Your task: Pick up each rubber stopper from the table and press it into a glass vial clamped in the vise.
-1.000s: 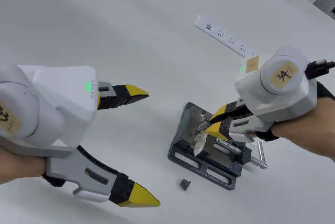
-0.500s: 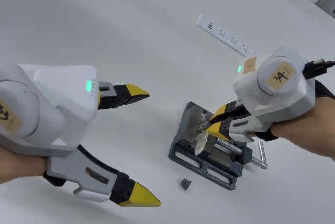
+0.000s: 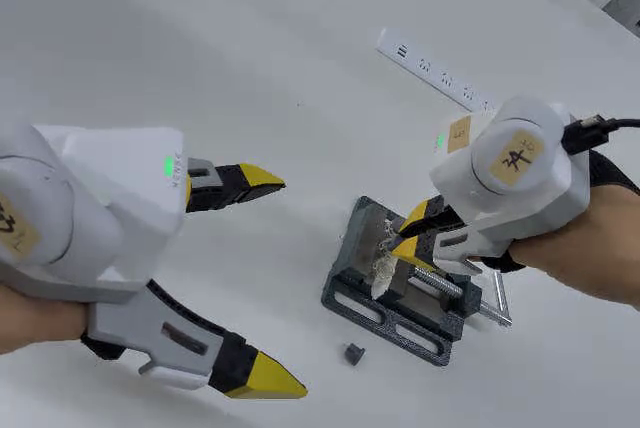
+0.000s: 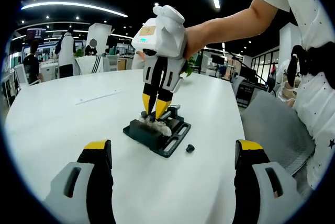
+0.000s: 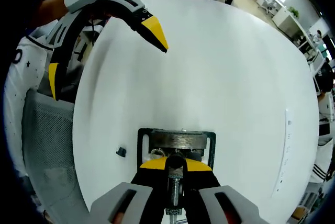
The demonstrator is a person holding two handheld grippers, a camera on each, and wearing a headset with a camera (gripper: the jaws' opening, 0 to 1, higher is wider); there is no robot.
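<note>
A dark metal vise sits on the white table and clamps clear glass vials. My right gripper hangs straight over the vise, its yellow tips nearly together on a small dark rubber stopper just above the vials. From the left gripper view, the right gripper points down onto the vise. One loose stopper lies on the table just in front of the vise. My left gripper is wide open and holds nothing, well left of the vise.
A white power strip lies at the far side of the table. The vise's screw handle sticks out to the right. A person's bare forearm carries the right gripper. Bare tabletop surrounds the vise.
The right gripper has edged left and rolled slightly above the vise. The left gripper and the loose stopper have stayed put.
</note>
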